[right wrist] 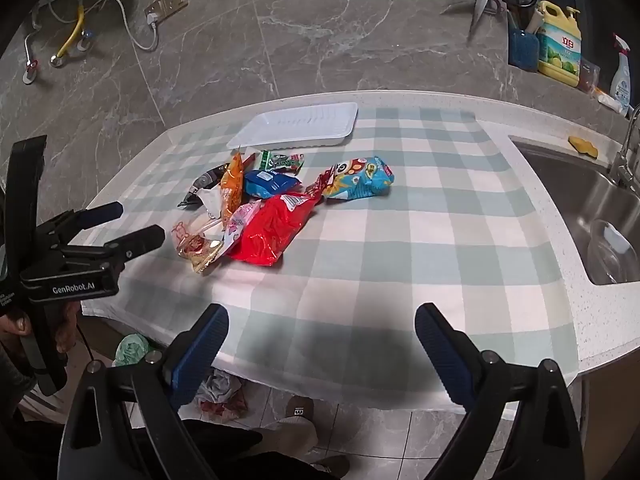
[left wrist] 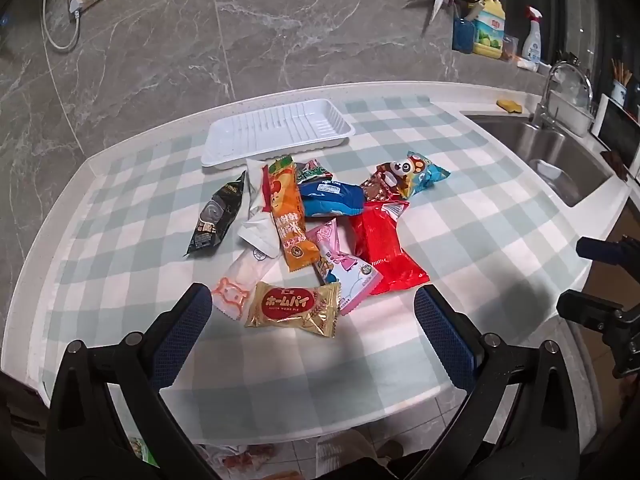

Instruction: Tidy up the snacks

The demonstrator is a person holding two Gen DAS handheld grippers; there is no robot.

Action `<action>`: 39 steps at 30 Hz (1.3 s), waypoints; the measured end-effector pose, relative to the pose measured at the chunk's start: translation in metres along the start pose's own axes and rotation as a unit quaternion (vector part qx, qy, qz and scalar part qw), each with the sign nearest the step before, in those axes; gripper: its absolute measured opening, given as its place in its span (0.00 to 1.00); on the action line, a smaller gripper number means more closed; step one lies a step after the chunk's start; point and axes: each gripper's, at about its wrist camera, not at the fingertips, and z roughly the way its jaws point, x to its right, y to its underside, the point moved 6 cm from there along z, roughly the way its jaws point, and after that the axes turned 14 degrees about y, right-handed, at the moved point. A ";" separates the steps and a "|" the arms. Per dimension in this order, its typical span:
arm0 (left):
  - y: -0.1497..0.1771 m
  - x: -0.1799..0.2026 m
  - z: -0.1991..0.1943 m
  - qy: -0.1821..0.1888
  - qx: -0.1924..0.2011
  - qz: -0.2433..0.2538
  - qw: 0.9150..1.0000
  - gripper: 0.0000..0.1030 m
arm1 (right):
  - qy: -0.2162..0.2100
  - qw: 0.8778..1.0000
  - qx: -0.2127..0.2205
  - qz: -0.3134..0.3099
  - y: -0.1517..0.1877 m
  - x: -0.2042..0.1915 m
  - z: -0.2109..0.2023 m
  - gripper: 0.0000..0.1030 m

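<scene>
Snacks: a loose heap of wrapped snacks [left wrist: 312, 224] is lying mid-cloth, many overlapping; a gold pack [left wrist: 294, 309] is sitting nearest the left gripper, a red bag [left wrist: 384, 248] is spreading to its right, an orange pack [left wrist: 288, 216] is running lengthwise over white wrappers, a black pack [left wrist: 218, 216] is lying at the left edge of the heap, and a blue panda bag [right wrist: 360, 179] is lying at the far right.
Tray: a white tray [left wrist: 276, 130] is sitting just behind the heap, nothing showing inside it.
Left gripper: the left gripper [left wrist: 312, 320] is hovering over the near side of the heap, jaws standing wide apart, gripping nothing.
Right gripper: the right gripper [right wrist: 322, 344] is hanging over bare cloth to the heap's right, jaws wide apart, holding nothing.
Open room: the checked cloth [right wrist: 420, 240] is lying bare between the heap and the sink [right wrist: 580, 208].
Edges: the counter's near edge is running just under both grippers.
Room: a grey marble wall [left wrist: 280, 32] is rising behind the counter; a yellow bottle [right wrist: 559, 50] is standing on the ledge.
</scene>
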 end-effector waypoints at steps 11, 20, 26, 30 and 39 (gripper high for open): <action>0.003 -0.003 0.005 0.009 -0.005 -0.012 1.000 1.00 | -0.004 1.000 -0.002 -0.005 -0.005 -0.005 0.000 0.94; 0.002 -0.006 0.005 0.010 -0.005 -0.017 1.000 1.00 | -0.004 1.000 -0.003 -0.006 -0.006 -0.010 0.002 0.94; 0.003 -0.008 0.005 0.009 -0.006 -0.018 1.000 1.00 | -0.004 1.000 -0.004 -0.008 -0.005 -0.013 0.003 0.94; 0.003 -0.008 0.005 0.010 -0.005 -0.018 1.000 1.00 | -0.004 1.000 -0.004 -0.007 -0.005 -0.012 0.003 0.94; 0.005 -0.009 0.007 0.009 -0.004 -0.020 1.000 1.00 | -0.006 1.000 -0.004 -0.007 -0.005 -0.012 0.003 0.94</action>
